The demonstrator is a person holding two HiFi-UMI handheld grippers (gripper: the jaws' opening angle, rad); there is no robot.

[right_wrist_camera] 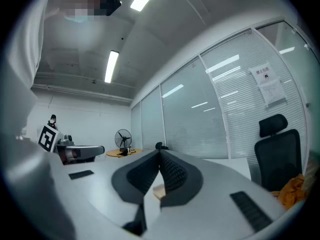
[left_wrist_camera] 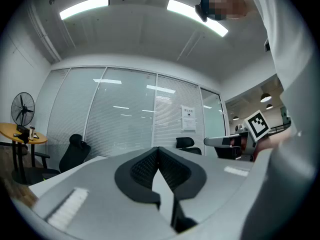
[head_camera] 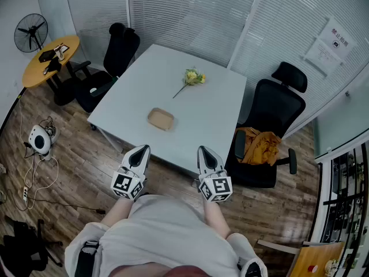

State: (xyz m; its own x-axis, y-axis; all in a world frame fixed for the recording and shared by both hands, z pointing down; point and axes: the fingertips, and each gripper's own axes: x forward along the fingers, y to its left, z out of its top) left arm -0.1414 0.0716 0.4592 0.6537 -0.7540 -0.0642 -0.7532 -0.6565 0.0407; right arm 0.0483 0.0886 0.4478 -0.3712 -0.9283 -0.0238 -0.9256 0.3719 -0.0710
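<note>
The jaws of the left gripper [left_wrist_camera: 159, 149] were shut tip to tip on nothing, as were those of the right gripper [right_wrist_camera: 160, 152]. Both were held at the white table's [head_camera: 213, 114] near edge. A small wooden tray [head_camera: 161, 119] lay at 12 o'clock, with a yellow flower [head_camera: 193, 77] beyond at 1 o'clock.

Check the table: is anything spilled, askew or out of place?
Nothing spilled or broken. The yellow flower lies loose on its side on the white table, apart from the wooden tray. An orange cloth sits crumpled on the black chair beside it.
</note>
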